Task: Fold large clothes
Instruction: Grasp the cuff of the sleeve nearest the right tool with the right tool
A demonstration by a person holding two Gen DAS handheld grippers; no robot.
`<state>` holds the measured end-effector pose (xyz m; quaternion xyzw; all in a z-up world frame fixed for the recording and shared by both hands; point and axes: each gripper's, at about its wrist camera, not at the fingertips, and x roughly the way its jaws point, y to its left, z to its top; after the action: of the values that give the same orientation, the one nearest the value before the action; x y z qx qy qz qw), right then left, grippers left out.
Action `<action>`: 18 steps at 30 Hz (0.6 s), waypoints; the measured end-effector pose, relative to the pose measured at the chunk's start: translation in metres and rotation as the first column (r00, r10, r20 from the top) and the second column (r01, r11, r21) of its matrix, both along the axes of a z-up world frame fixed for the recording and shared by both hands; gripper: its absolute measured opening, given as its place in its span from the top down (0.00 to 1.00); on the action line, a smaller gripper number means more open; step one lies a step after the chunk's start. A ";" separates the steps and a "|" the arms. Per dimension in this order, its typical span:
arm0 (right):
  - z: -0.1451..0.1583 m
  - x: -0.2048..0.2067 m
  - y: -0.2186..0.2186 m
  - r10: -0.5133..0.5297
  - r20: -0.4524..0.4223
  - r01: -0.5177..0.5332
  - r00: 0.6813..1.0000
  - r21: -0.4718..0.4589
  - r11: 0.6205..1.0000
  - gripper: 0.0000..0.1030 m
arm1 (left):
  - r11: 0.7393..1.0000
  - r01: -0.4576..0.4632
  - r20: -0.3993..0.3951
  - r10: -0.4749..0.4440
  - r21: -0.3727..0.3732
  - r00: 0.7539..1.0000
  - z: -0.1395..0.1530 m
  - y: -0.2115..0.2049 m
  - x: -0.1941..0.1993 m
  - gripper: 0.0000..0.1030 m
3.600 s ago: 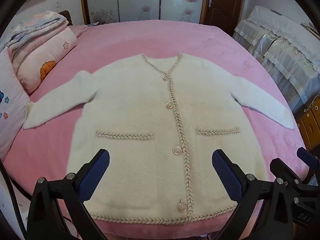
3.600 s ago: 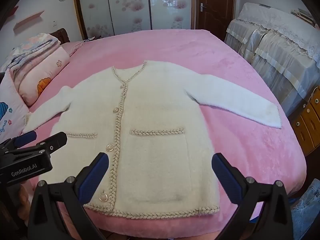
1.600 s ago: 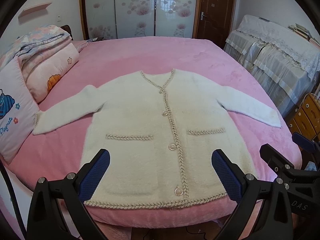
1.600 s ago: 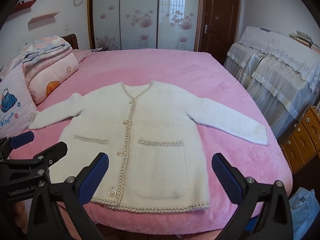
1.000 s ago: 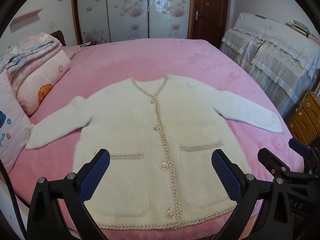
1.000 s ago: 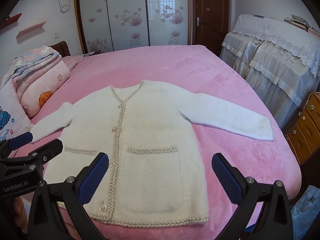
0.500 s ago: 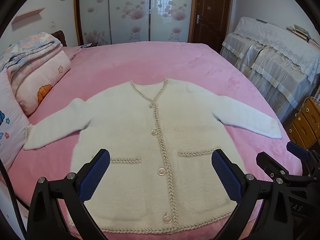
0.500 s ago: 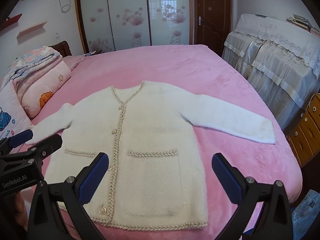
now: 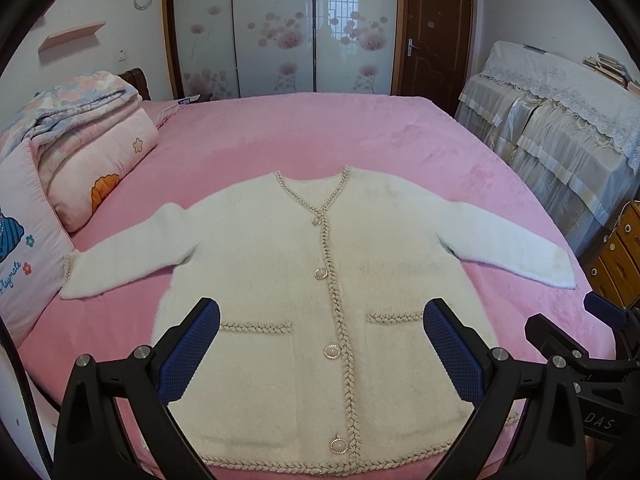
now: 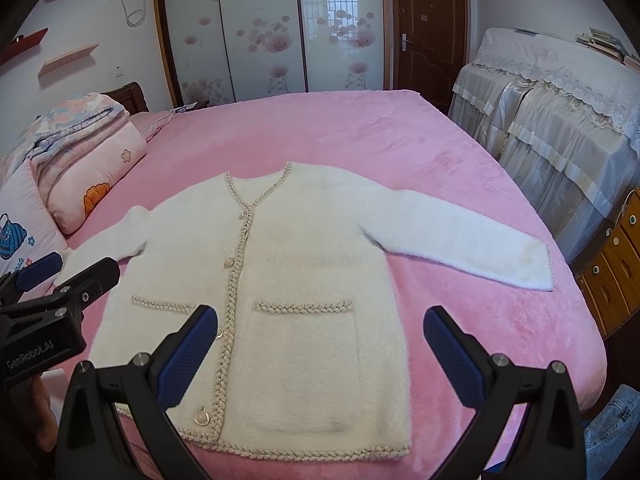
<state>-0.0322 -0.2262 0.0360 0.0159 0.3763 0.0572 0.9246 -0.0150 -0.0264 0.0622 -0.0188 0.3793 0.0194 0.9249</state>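
Ahead, cardigan (image 9: 320, 304) lies flat, hem at the bed (image 9: 320, 128) near edge, collar away; left gripper (image 9: 320, 344) and right gripper (image 10: 320, 350) hover spread, each nearest its own sleeve.

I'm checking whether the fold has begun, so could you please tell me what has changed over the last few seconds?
Only the viewpoint moved: both tongs, left and right, rose and drew back from the cardigan, so more of the pink bed shows. Nothing was gripped or released. The cardigan stayed flat, buttoned, sleeves spread; both tongs stayed open.
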 end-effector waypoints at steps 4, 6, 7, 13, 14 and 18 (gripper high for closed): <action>0.002 0.001 -0.004 0.002 0.015 -0.002 1.000 0.000 1.000 0.00 | 1.000 0.003 -0.007 -0.003 -0.001 1.000 0.001 -0.004 0.004 0.02; 0.004 0.003 -0.009 -0.001 0.024 0.001 1.000 0.003 1.000 0.00 | 1.000 0.006 -0.005 -0.006 0.003 1.000 0.003 -0.007 0.009 0.02; 0.005 0.005 -0.012 -0.005 0.027 0.005 1.000 0.005 1.000 0.00 | 1.000 0.006 -0.002 -0.006 0.006 1.000 0.004 -0.010 0.011 0.02; 0.006 0.024 -0.046 -0.072 0.039 0.071 0.997 0.024 0.997 0.00 | 0.999 0.032 0.022 -0.033 0.029 0.999 0.010 -0.035 0.034 0.02; 0.006 0.027 -0.053 -0.087 0.043 0.086 0.995 0.023 0.996 0.00 | 0.999 0.038 0.024 -0.038 0.028 0.999 0.011 -0.039 0.039 0.02; 0.008 0.041 -0.083 -0.151 0.062 0.150 0.987 0.017 0.988 0.00 | 0.997 0.060 0.038 -0.061 0.040 0.997 0.013 -0.060 0.059 0.02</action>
<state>0.0090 -0.3096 0.0435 0.0483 0.3442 -0.0100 0.9376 0.0436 -0.0866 0.0756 0.0104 0.3611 -0.0015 0.9325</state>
